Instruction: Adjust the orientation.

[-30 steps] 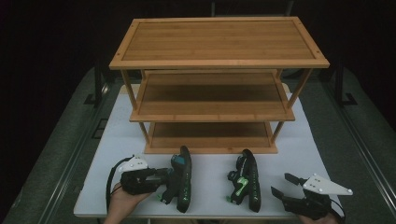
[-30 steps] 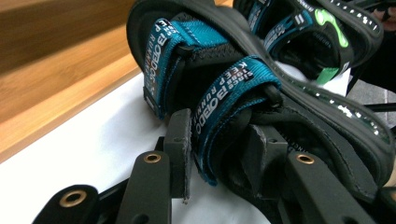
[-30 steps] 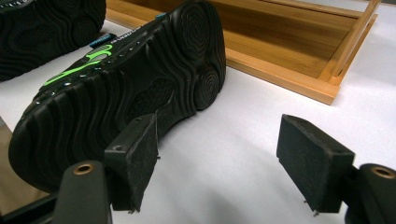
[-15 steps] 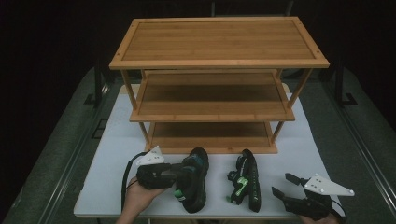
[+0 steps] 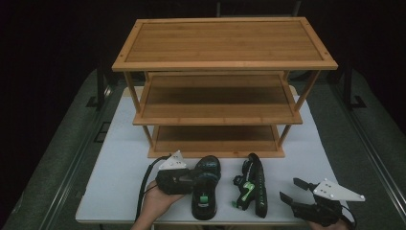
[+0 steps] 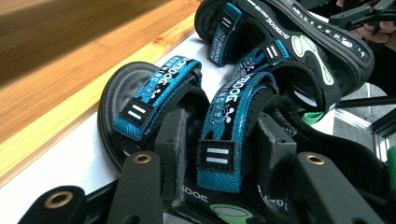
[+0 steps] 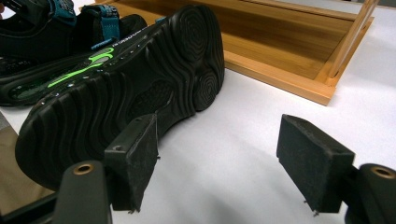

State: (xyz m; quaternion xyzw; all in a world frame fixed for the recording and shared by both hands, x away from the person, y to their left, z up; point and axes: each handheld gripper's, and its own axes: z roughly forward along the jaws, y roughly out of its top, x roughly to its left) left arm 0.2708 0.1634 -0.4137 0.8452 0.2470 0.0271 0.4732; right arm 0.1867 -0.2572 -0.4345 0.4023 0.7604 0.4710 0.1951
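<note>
Gripping the left sandal (image 5: 205,188) by its blue strap (image 6: 227,135) with the left gripper (image 5: 191,178), jaws closing on either side of the strap as seen in the left gripper view. Sitting sole-down on the white table (image 5: 115,182), toe toward the bamboo shoe rack (image 5: 225,86), just in front of the rack's bottom shelf (image 5: 215,139). Lying on its side just to the right: the second sandal (image 5: 251,186), tread (image 7: 140,88) facing the right gripper (image 5: 291,190), green logo showing on the sole edge. Nearly touching each other at the near ends, the two sandals, slightly apart at the toes. Hovering near the table's front right corner, the right gripper, jaws spread wide open and holding nothing, one pad (image 7: 135,158) close to the tipped sandal's heel but not touching. Resting on the table behind the left gripper, the person's left hand (image 5: 155,206), cable looping beside it. Standing unloaded, all three rack shelves, in the high view.
</note>
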